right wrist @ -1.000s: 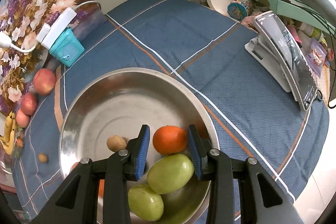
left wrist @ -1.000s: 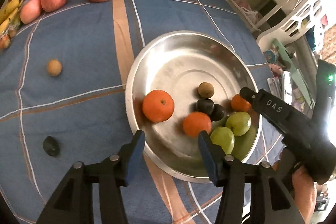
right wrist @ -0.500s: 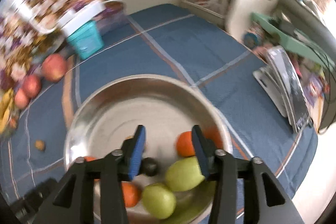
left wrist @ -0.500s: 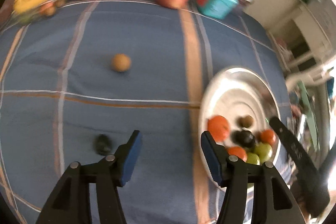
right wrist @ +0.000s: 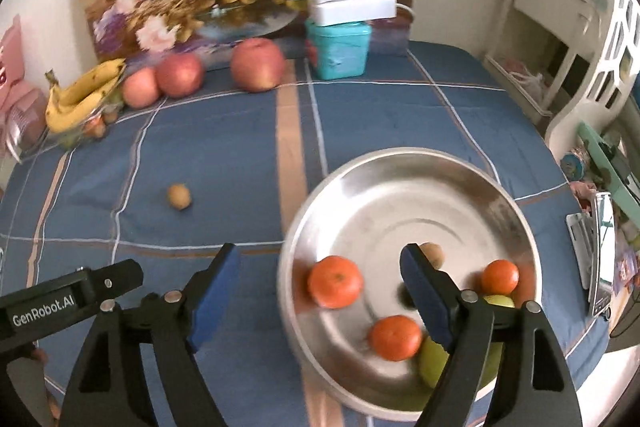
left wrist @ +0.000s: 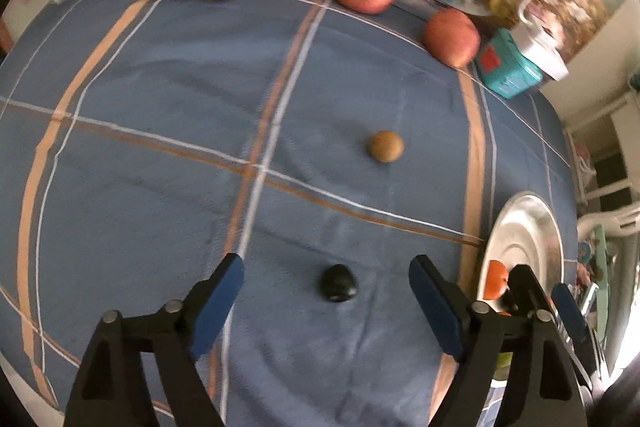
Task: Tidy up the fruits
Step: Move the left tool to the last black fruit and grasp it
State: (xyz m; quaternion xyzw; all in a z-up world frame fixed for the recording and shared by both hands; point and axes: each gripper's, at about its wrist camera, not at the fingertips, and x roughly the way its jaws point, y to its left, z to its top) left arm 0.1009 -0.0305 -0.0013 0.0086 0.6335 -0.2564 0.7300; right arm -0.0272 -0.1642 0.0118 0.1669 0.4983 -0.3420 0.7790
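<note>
**Both grippers wide, nothing held**

Left gripper (left wrist: 322,281) jaws just opened wide; dark fruit (left wrist: 338,283) sits btwn fingers, untouched, prob. next pick. Brown fruit (left wrist: 385,146) beyond. Right gripper (right wrist: 316,269) also just opened, empty, straddling steel bowl (right wrist: 412,157) rim.

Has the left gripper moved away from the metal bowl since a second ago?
Yes. The left gripper has swung left off the metal bowl, its jaws just opening around the dark fruit without touching.

Bare cloth (left wrist: 160,131) around dark fruit (left wrist: 338,283) (unobstructed)

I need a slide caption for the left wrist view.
Open left gripper above a dark fruit on the blue cloth.
</note>
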